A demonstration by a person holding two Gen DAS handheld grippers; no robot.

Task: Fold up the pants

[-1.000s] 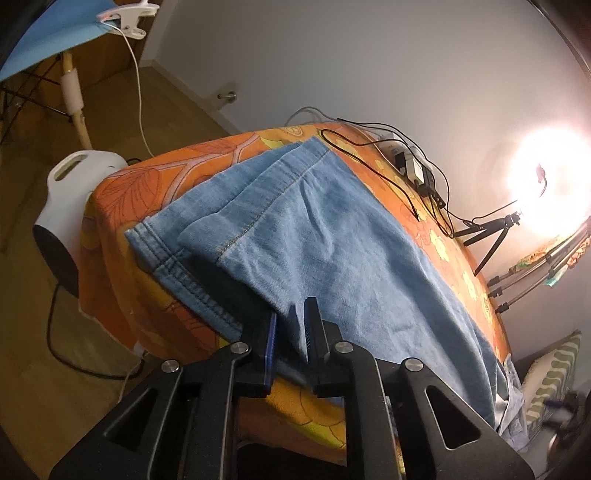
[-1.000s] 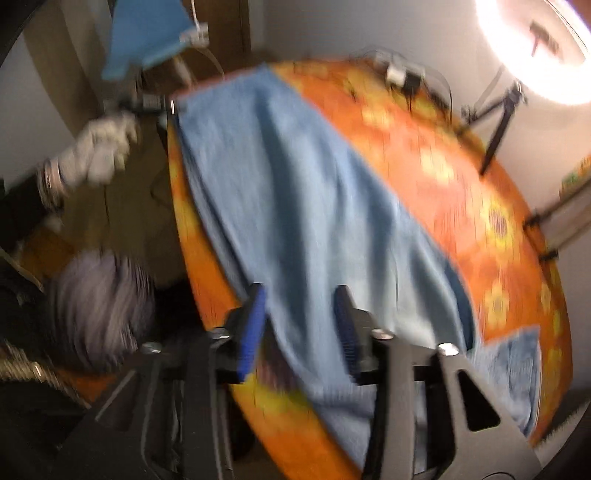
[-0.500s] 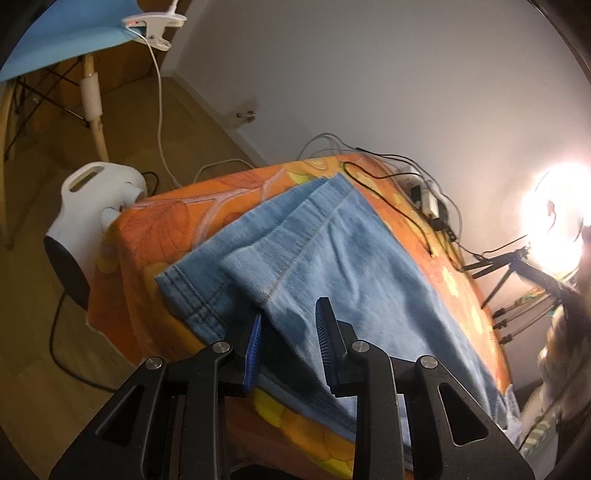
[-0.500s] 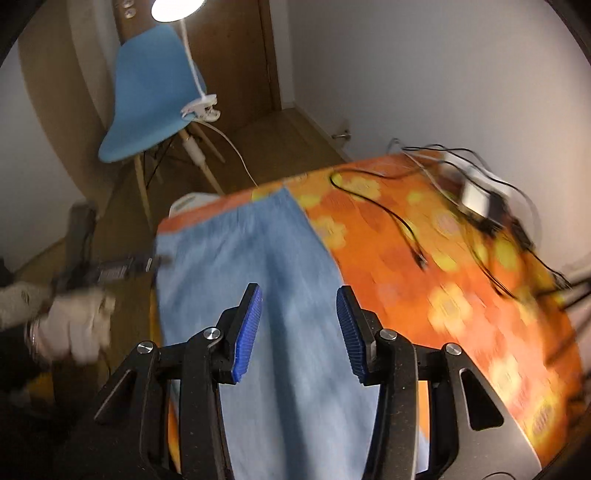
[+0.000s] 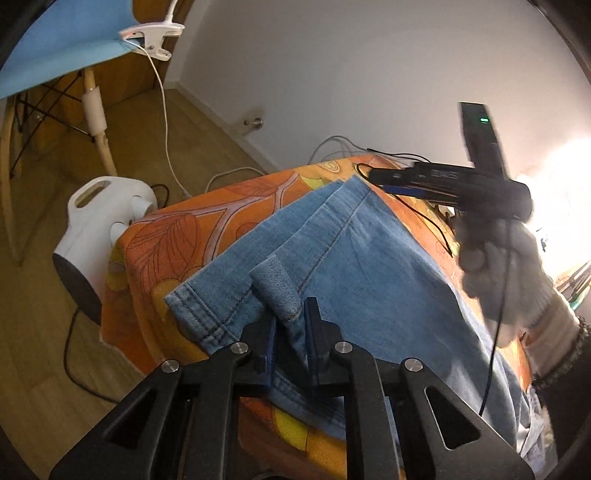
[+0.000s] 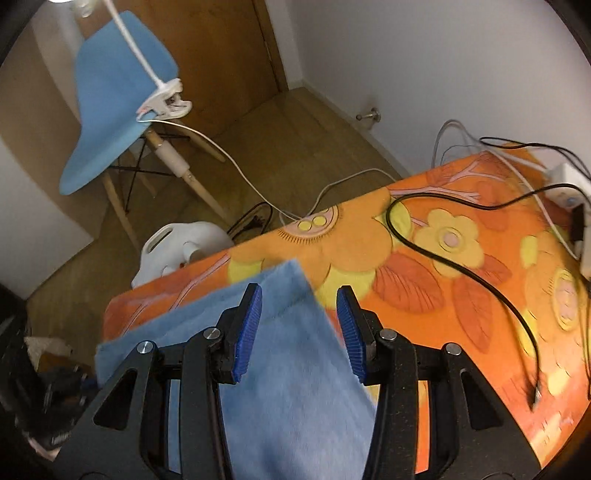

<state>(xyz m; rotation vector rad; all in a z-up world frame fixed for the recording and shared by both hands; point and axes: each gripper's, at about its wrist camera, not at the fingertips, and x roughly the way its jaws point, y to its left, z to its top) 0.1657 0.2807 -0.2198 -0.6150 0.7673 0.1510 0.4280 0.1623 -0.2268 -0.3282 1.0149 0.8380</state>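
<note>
Light blue denim pants (image 5: 369, 280) lie along an orange flowered tablecloth (image 5: 207, 221), the two leg hems stacked at the near end. In the left wrist view my left gripper (image 5: 292, 328) is closing on the curled-up near corner of the upper hem, with denim pinched between its jaws. A gloved hand carries my right gripper (image 5: 384, 181) over the far hem corner. In the right wrist view the right gripper (image 6: 299, 332) stands open above that corner of the pants (image 6: 295, 387), with nothing pressed between its blue pads (image 6: 247, 332).
Black and white cables (image 6: 461, 266) and a white power strip (image 6: 569, 184) lie on the tablecloth (image 6: 443, 288) beyond the pants. A white appliance (image 5: 96, 214) stands on the wood floor by the table end. A blue chair (image 6: 110, 92) holds a clip lamp (image 5: 151, 35).
My right gripper has swept along the pants to the hem end and now shows in the left wrist view. My left gripper widened, then narrowed on the hem corner, which has curled up.
</note>
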